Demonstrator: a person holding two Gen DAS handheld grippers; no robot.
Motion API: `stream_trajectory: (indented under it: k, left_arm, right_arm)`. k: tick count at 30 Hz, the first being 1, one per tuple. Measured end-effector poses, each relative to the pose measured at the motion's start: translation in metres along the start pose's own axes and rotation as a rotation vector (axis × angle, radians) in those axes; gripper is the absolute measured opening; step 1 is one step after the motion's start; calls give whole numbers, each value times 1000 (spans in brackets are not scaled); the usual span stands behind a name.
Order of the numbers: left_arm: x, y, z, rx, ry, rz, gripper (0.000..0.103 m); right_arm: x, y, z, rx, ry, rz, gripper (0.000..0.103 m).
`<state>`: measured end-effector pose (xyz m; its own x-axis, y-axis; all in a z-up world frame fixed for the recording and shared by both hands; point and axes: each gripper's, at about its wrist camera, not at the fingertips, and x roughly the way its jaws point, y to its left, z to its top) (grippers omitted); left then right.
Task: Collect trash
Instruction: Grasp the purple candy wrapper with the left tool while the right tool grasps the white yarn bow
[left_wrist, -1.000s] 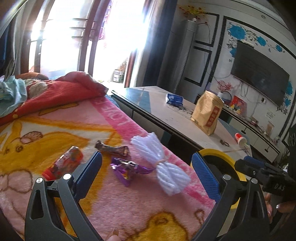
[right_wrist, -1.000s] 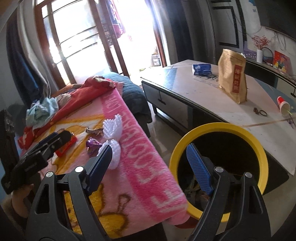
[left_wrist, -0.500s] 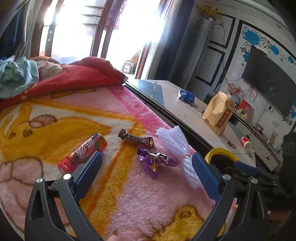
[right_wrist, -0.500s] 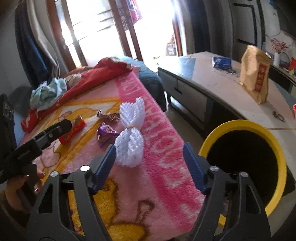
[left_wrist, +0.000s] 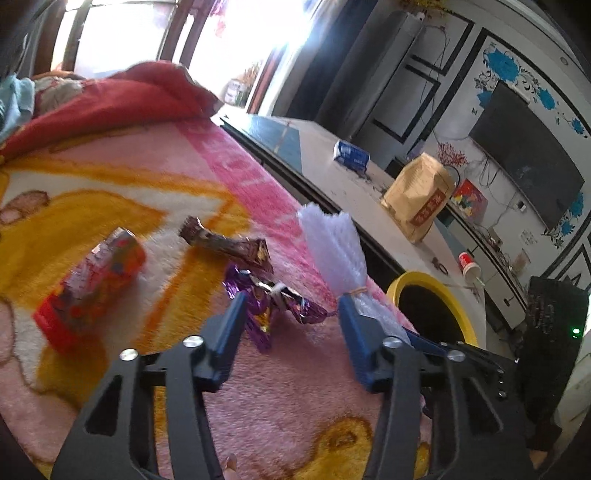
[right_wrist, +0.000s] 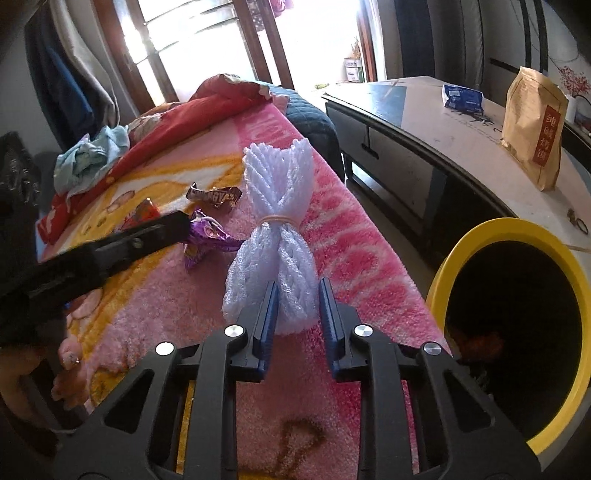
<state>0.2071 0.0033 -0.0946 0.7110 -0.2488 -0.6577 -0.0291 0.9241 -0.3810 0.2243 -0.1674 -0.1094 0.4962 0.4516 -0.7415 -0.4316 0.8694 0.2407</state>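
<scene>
On the pink and yellow blanket (left_wrist: 295, 387) lies a crumpled purple wrapper (left_wrist: 266, 299). My left gripper (left_wrist: 291, 314) straddles it, jaws closing, pads not squeezing it. A white foam net bundle (right_wrist: 277, 206), tied with a rubber band, lies near the blanket's edge. My right gripper (right_wrist: 297, 314) is closing on its near end, and the foam fills the gap between the pads. Farther back lie a brown chocolate wrapper (left_wrist: 229, 245) and a red candy tube (left_wrist: 92, 280). A yellow-rimmed bin (right_wrist: 498, 225) stands on the floor just right of the blanket.
A low table (left_wrist: 332, 177) beyond the bin carries a brown paper bag (left_wrist: 417, 199), a blue packet (left_wrist: 351, 153) and a red paper cup (left_wrist: 467, 260). A red quilt (left_wrist: 129, 96) and clothes are heaped at the far end. A person's hand (right_wrist: 62, 369) holds the left gripper.
Both grippers have come down toward the blanket. The left jaws narrowed around the purple wrapper. The right jaws swung from the bin to the foam net and closed on its near end.
</scene>
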Motion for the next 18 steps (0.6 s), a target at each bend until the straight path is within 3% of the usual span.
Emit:
stream_trajectory:
  k: [6, 12, 18]
  left_arm:
    - [13, -3, -6, 0, 26, 18, 32]
    - [13, 0, -7, -6, 28, 9, 11]
    - [9, -2, -11, 8, 23, -11, 5]
  right_arm:
    - [-2, -2, -1, 11, 1, 9, 15]
    - [-3, -3, -1, 11, 2, 16, 14]
    - [-7, -2, -1, 5, -2, 23, 11]
